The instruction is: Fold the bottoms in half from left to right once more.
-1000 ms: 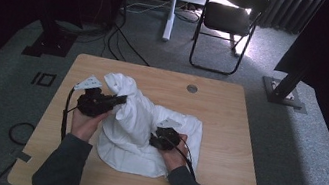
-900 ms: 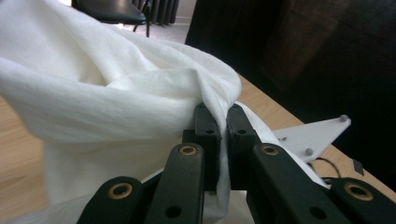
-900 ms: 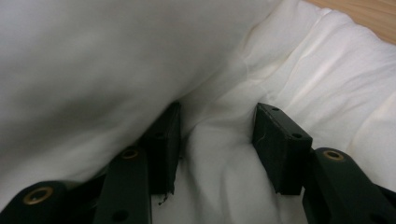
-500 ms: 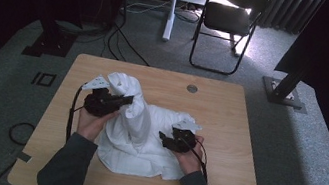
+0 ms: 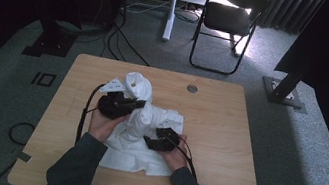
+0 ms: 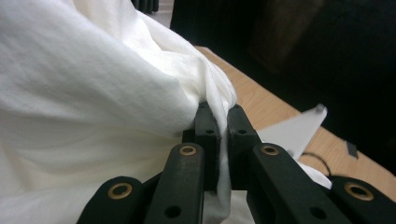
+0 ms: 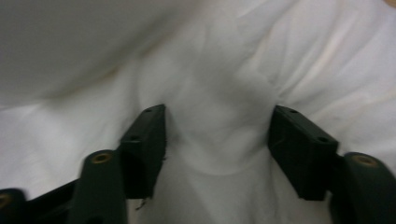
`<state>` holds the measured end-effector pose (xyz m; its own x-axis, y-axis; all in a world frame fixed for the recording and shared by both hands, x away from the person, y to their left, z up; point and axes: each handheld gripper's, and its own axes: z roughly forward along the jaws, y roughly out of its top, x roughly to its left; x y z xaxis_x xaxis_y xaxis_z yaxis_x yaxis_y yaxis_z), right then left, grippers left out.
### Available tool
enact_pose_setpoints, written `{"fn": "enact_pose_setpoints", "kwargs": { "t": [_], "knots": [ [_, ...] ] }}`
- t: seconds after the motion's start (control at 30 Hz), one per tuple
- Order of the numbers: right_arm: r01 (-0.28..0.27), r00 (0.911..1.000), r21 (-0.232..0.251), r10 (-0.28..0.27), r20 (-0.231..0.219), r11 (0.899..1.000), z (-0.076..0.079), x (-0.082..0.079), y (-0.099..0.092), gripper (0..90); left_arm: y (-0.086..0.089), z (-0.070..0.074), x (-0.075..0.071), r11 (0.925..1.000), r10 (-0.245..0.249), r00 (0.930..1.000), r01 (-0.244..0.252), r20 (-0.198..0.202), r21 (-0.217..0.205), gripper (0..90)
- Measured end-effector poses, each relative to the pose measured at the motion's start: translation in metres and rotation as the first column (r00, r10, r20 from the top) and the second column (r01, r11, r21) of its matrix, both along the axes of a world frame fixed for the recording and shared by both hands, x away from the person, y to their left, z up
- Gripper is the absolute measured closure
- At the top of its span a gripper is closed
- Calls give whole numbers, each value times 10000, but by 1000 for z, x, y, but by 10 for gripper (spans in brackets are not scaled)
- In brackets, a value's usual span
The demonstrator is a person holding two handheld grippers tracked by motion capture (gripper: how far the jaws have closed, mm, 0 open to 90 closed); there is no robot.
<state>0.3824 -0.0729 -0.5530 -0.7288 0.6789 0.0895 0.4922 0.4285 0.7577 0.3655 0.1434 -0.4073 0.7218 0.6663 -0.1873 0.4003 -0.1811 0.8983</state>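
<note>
While the left hand-held gripper (image 6: pixel 223 135) pinches a fold of the cloth (image 5: pixel 140 119) mid-frame on the table (image 5: pixel 226 133), the right hand-held gripper (image 7: pixel 217 140) has just been opening, cloth between its parted jaws.

Both forearms, in dark sleeves, come in from the near edge and angle toward each other. The left hand (image 5: pixel 105 124) holds the left gripper (image 5: pixel 139 104) with its black jaws pointing to the right across the table, pressed together on a fold of the white cloth (image 6: pixel 93 93) (only a thin seam of fabric parts them). The right hand (image 5: pixel 173 154) holds the right gripper (image 5: pixel 149 143) lower and nearer, aimed leftward; its jaws have just been opening and stand wide apart, cloth bulging between them, pads not pressing.
</note>
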Motion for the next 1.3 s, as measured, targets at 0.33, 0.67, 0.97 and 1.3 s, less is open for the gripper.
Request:
{"fn": "enact_pose_setpoints", "kwargs": {
  "t": [0.33,0.67,0.97,1.3],
  "knots": [
    [1149,9915,32,-1149,610,9934,16,-15,-68,404,-15,-7,2,9992,-353,9992,356,-186,199,869],
    [1222,9919,-453,-1205,395,9915,-7,-9,-61,456,-56,-28,7,9916,-1011,9933,1052,-554,751,868],
    [2656,9619,408,-2676,555,9632,17,-8,-110,428,-94,-73,9,9739,-1531,9801,1713,-1263,1488,865],
    [2515,9529,2407,-2834,1081,9374,56,-16,-143,390,-118,-126,16,9547,-1466,9598,2006,-2394,2200,861]
  ]
}}
